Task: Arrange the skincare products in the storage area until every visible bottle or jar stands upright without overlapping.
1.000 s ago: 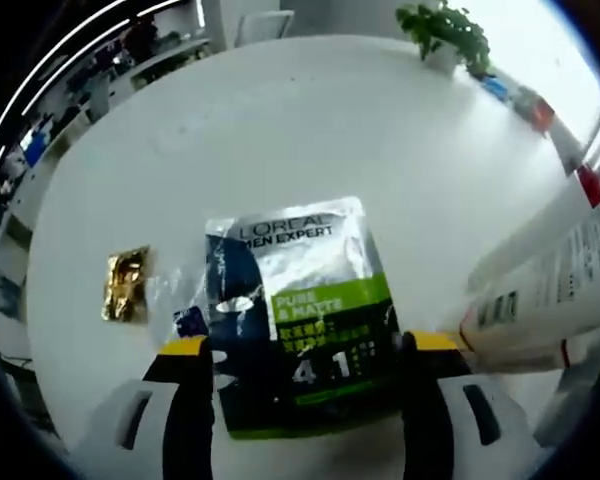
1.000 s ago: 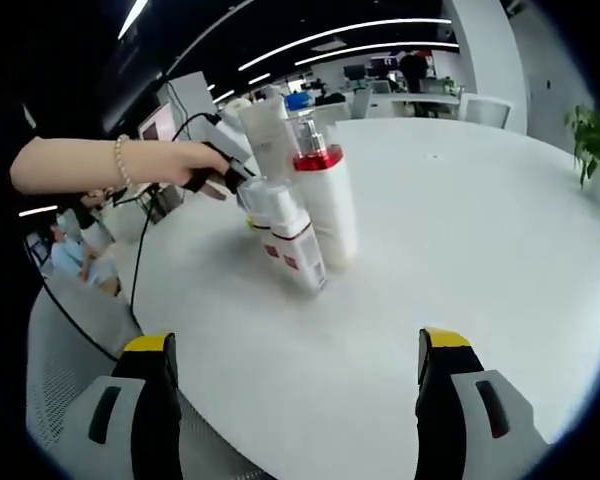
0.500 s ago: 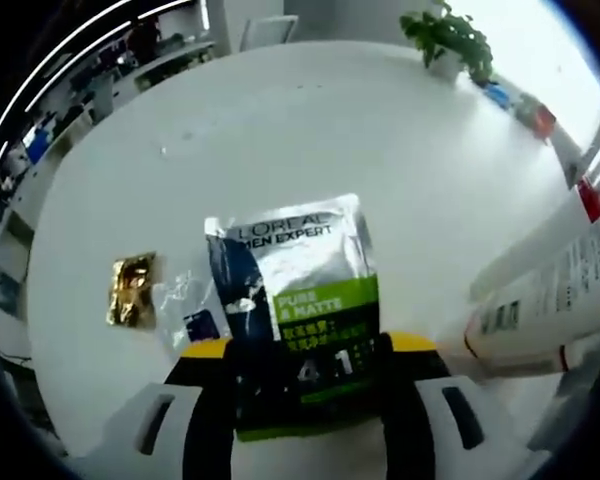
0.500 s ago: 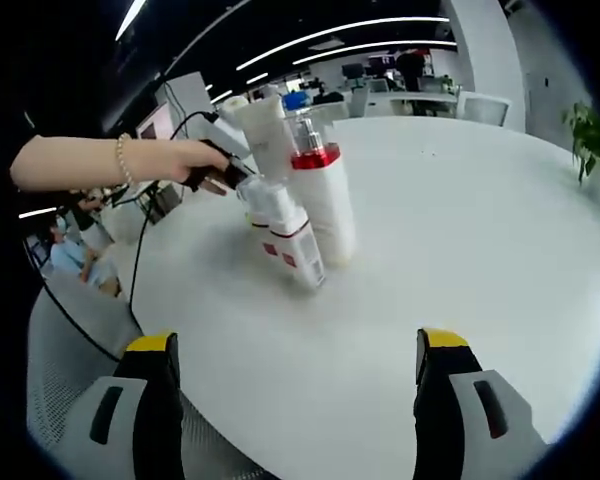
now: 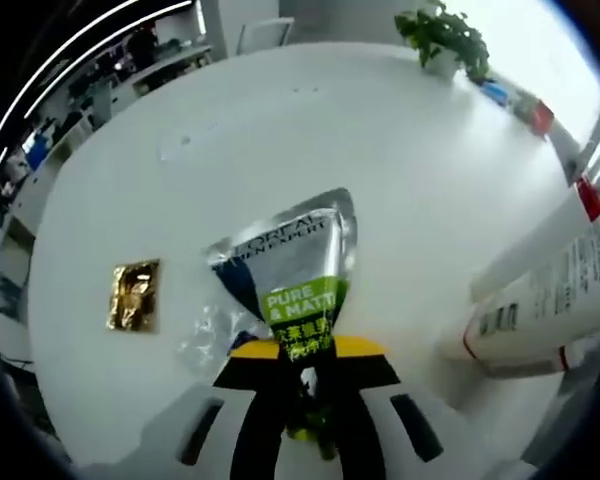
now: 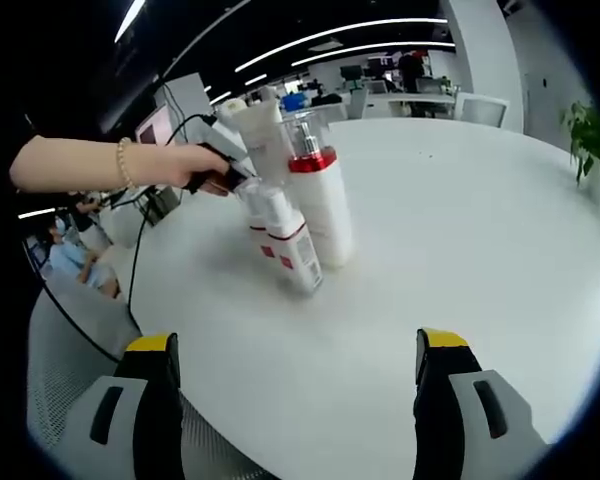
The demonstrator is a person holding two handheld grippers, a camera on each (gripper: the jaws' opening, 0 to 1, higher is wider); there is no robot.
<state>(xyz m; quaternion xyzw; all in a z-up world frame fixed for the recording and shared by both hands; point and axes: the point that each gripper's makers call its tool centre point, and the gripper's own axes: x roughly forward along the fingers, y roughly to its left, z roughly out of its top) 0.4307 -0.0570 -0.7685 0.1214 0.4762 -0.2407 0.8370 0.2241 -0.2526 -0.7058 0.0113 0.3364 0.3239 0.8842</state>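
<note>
In the left gripper view my left gripper is shut on the lower edge of a silver, blue and green L'Oreal Men Expert sachet, which is pinched and buckled above the white table. A white tube with red trim lies leaning at the right. In the right gripper view my right gripper stands open over bare table. Ahead of it is a cluster: a white pump bottle with a red collar upright, a smaller red-and-white tube leaning against it, and a tall white tube behind.
A gold foil sachet and a clear plastic packet lie left of the held sachet. A potted plant stands at the table's far edge. A person's hand with a bracelet holds the other gripper behind the bottles.
My left gripper's jaws have closed from wide apart onto the L'Oreal sachet, which has crumpled and lifted. The right gripper and the bottle cluster have hardly moved.
</note>
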